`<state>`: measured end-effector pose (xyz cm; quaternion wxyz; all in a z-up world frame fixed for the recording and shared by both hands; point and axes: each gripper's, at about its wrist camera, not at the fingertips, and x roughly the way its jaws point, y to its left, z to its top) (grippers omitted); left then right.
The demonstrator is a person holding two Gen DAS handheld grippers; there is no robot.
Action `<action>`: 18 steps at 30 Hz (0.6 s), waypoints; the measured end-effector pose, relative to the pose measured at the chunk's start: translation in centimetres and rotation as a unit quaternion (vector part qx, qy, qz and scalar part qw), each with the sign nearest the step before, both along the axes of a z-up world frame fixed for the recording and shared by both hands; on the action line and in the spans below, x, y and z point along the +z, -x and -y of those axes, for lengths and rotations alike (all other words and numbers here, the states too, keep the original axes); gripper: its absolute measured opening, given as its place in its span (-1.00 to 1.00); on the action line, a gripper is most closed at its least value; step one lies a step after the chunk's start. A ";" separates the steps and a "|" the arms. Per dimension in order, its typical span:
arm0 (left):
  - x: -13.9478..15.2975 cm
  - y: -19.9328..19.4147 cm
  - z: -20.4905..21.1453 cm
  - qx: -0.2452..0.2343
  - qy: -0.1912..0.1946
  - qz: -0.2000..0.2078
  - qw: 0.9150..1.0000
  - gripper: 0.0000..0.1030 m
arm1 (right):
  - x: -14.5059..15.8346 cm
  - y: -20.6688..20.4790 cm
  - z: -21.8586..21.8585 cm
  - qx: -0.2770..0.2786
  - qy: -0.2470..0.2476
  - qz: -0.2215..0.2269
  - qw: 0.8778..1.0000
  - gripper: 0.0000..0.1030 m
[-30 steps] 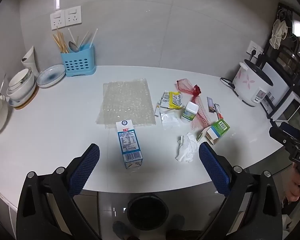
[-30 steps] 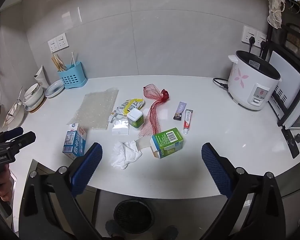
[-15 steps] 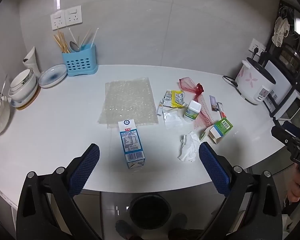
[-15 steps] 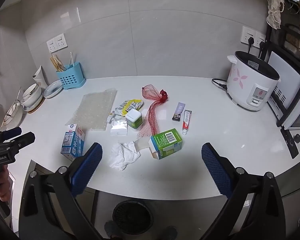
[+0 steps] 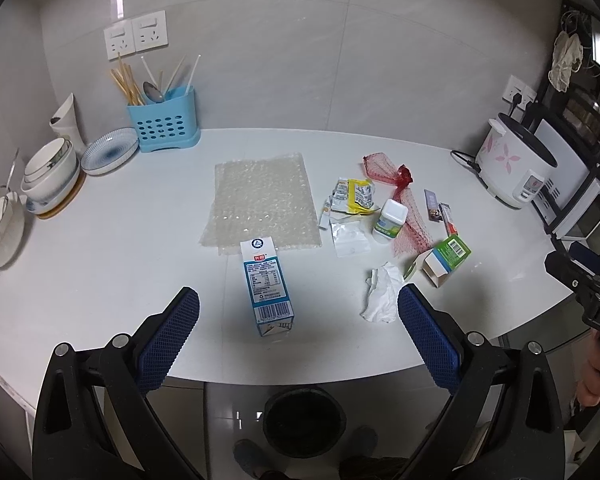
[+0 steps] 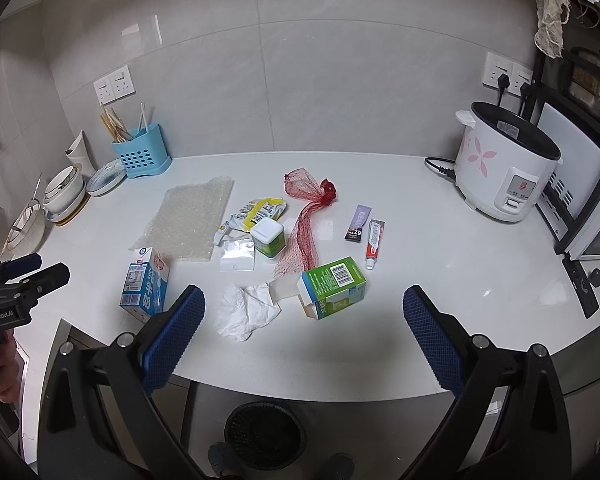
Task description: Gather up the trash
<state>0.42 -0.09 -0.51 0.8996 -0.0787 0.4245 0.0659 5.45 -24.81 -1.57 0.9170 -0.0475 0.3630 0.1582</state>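
Observation:
Trash lies on a white counter (image 5: 100,264): a blue milk carton (image 5: 267,286) (image 6: 144,284), crumpled tissue (image 5: 381,298) (image 6: 246,310), a green box (image 5: 446,256) (image 6: 334,286), red mesh netting (image 6: 306,220), bubble wrap (image 5: 262,200), a yellow wrapper (image 6: 260,212), a small white-lidded jar (image 6: 269,237) and a small tube (image 6: 373,243). My left gripper (image 5: 298,320) is open and empty, just short of the carton. My right gripper (image 6: 304,322) is open and empty, before the tissue and green box. A black bin (image 5: 304,420) (image 6: 266,432) stands on the floor below.
A blue utensil holder (image 5: 164,126), stacked bowls (image 5: 50,178) and a plate (image 5: 108,151) stand at the back left. A white rice cooker (image 6: 506,162) and a black rack with an appliance (image 6: 580,184) stand at the right.
Both grippers have drawn back and risen slightly, so the counter items look a little smaller and farther. Nothing on the counter has moved.

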 end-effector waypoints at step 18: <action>-0.2 -0.1 -0.3 -0.001 0.006 -0.005 1.000 0.88 | 0.1 0.3 0.0 -0.008 0.003 0.007 1.000 0.85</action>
